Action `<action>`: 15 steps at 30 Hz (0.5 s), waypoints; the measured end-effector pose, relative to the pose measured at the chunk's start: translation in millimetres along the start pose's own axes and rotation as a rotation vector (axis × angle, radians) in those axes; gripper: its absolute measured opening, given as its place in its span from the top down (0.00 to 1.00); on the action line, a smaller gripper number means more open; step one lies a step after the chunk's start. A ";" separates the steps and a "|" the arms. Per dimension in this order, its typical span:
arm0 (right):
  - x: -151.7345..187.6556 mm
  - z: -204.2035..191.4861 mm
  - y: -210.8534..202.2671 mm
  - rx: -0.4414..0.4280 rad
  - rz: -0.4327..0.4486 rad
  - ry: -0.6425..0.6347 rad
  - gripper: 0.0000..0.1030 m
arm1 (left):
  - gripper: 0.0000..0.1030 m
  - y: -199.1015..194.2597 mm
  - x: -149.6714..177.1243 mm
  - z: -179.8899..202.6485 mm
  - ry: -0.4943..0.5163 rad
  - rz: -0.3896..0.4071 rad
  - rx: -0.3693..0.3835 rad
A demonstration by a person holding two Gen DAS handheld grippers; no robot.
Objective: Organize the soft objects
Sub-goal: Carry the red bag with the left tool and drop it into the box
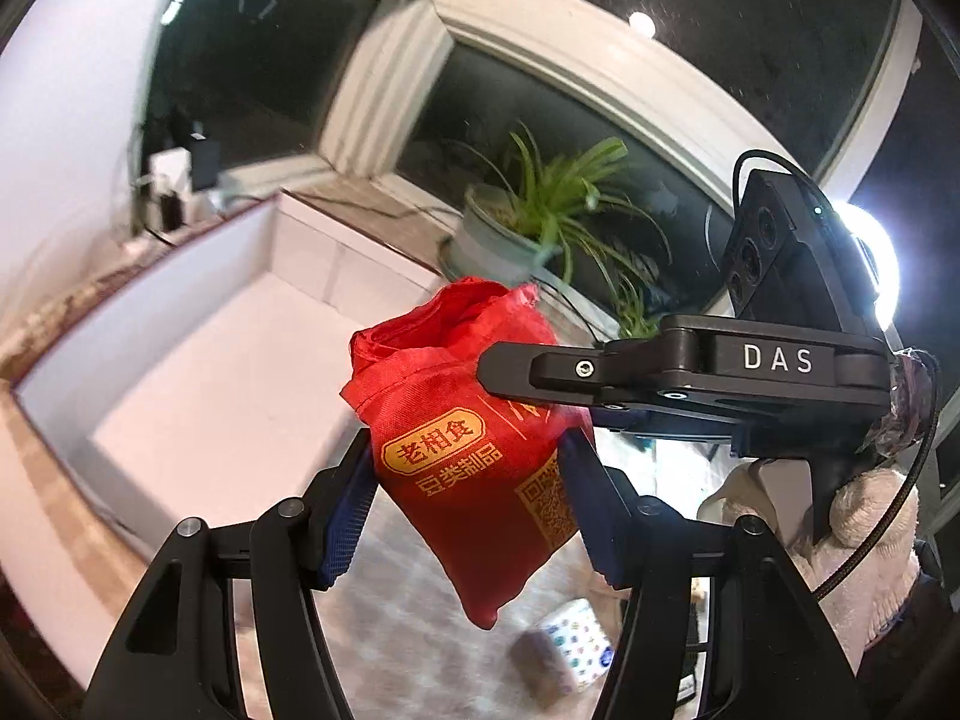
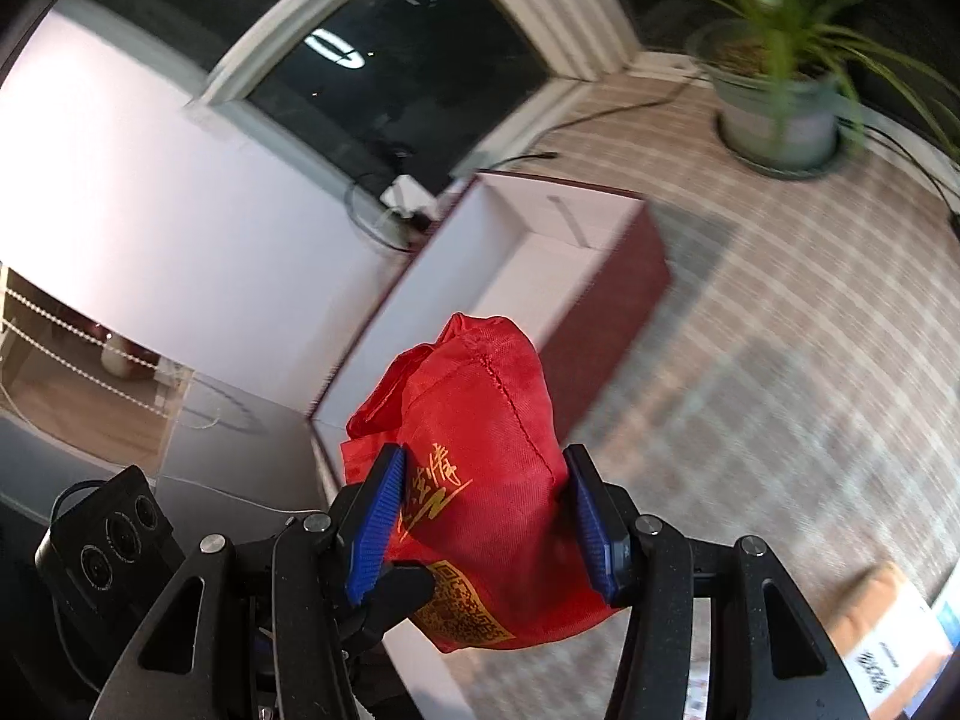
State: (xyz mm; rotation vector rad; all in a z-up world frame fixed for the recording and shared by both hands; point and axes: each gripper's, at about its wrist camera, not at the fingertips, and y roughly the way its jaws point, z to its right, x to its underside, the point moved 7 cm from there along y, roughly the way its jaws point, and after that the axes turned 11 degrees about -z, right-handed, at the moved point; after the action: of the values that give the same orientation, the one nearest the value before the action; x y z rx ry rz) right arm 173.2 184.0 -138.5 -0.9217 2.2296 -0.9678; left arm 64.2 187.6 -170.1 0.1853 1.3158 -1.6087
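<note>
tongs (image 1: 468,510): black arms | blue ribbed pads (image 2: 375,531) | silver screws | "DAS"

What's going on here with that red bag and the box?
A person is holding a red cloth bag in the air with two handheld grippers. The left gripper and the right gripper both clamp it between their blue pads. Beyond the bag an open box with a white inside sits on the checked tablecloth; the bag is not in it yet.

Red pouch, blue pads, maroon box

You see a red pouch (image 1: 474,474) with gold lettering, blue pads (image 2: 375,531) on black tongs (image 2: 486,525), a maroon box (image 2: 606,300) lined white, and a beige checked worktop (image 2: 780,360).
</note>
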 end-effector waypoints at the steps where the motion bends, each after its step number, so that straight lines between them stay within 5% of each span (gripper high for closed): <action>1: -3.6 -10.6 5.1 -0.003 0.000 -0.015 0.52 | 0.43 -4.0 0.0 -3.6 0.001 0.006 -0.010; 15: -38.6 -67.1 90.9 -0.019 -0.040 -0.037 0.52 | 0.43 -15.1 -14.0 -87.7 -0.067 -0.010 -0.088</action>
State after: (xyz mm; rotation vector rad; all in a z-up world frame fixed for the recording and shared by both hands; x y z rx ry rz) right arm 117.2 287.0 -161.2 -0.9881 2.2011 -0.9411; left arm 20.3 264.7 -185.7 0.0700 1.3346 -1.5489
